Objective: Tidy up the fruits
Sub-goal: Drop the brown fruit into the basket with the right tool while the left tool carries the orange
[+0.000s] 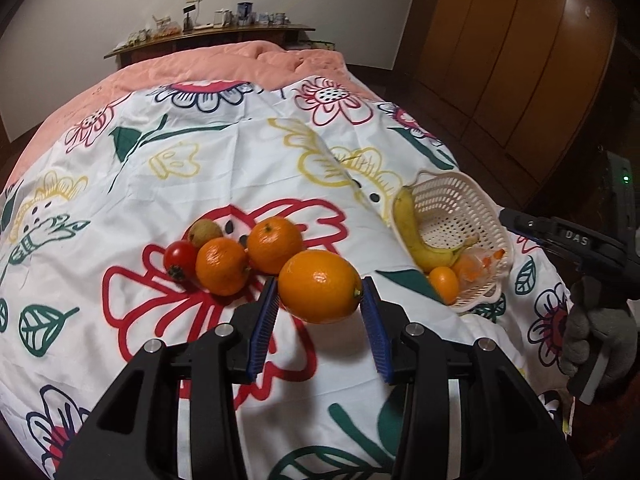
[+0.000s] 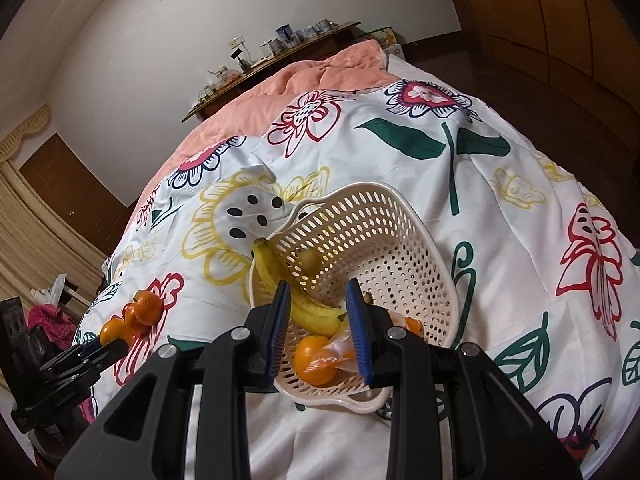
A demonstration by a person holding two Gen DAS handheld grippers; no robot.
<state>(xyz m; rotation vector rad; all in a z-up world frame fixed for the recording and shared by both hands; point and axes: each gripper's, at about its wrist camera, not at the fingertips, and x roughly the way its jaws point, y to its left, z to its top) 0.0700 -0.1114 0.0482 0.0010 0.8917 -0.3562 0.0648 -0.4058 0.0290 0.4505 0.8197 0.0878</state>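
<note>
My left gripper (image 1: 320, 288) is shut on a large orange (image 1: 320, 286) and holds it above the floral sheet. Behind it lie two smaller oranges (image 1: 222, 266) (image 1: 274, 244), a red tomato (image 1: 180, 260) and a brown kiwi (image 1: 205, 232). A cream perforated basket (image 1: 460, 208) stands to the right, holding a banana (image 1: 412, 232), a small orange (image 1: 443, 282) and a plastic-wrapped item (image 1: 476, 264). My right gripper (image 2: 318, 312) is open and empty, just above the basket's near rim (image 2: 340, 400), over the banana (image 2: 308, 312) and the small orange (image 2: 314, 360).
The fruits lie on a bed with a floral sheet (image 1: 200, 168) and a pink quilt (image 1: 240, 60). A cluttered wooden shelf (image 1: 208, 36) stands behind. Wooden wardrobe doors (image 1: 520, 60) are at the right. The right gripper shows at the left view's edge (image 1: 568, 240).
</note>
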